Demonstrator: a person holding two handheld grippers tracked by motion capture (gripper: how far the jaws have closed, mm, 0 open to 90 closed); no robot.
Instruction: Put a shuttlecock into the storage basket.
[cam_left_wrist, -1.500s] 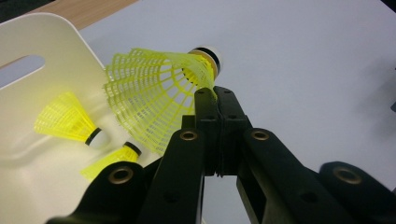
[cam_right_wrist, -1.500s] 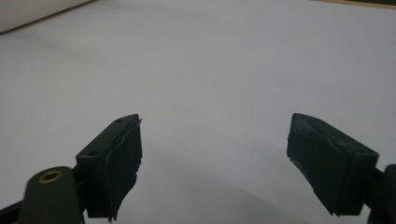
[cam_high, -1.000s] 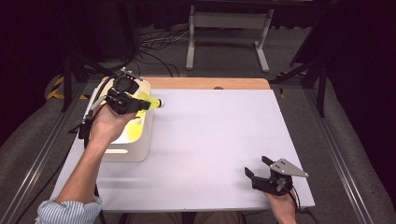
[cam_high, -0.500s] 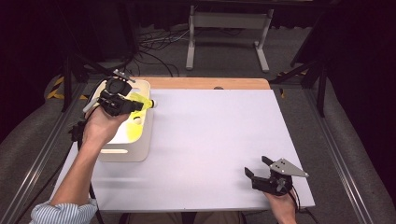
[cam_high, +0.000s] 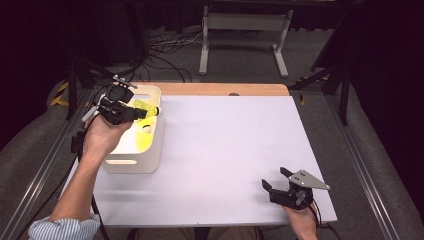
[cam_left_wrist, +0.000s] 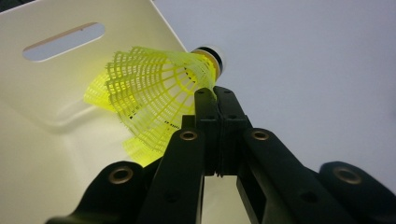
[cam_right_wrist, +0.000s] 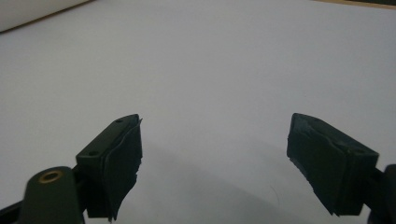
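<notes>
A yellow mesh shuttlecock (cam_high: 146, 108) with a white cork tip hangs over the white bin (cam_high: 131, 162) at the table's left. My left gripper (cam_high: 134, 114) is shut on it. In the left gripper view the jaws (cam_left_wrist: 215, 93) meet on the skirt's edge just behind the cork, and the shuttlecock (cam_left_wrist: 154, 88) points up and right above the bin wall (cam_left_wrist: 56, 60). My right gripper (cam_high: 274, 178) rests near the table's front right corner. It stands open (cam_right_wrist: 215, 140) with nothing between its pads.
More yellow mesh (cam_high: 134, 142) lies inside the bin, under the held shuttlecock. A white sheet (cam_high: 235, 145) covers the table, with a wooden strip (cam_high: 225, 89) along its far edge. Cables and a metal stand (cam_high: 245, 30) sit on the floor beyond.
My left gripper has shifted a little to the left over the bin, still holding the shuttlecock. The right gripper has not moved.
</notes>
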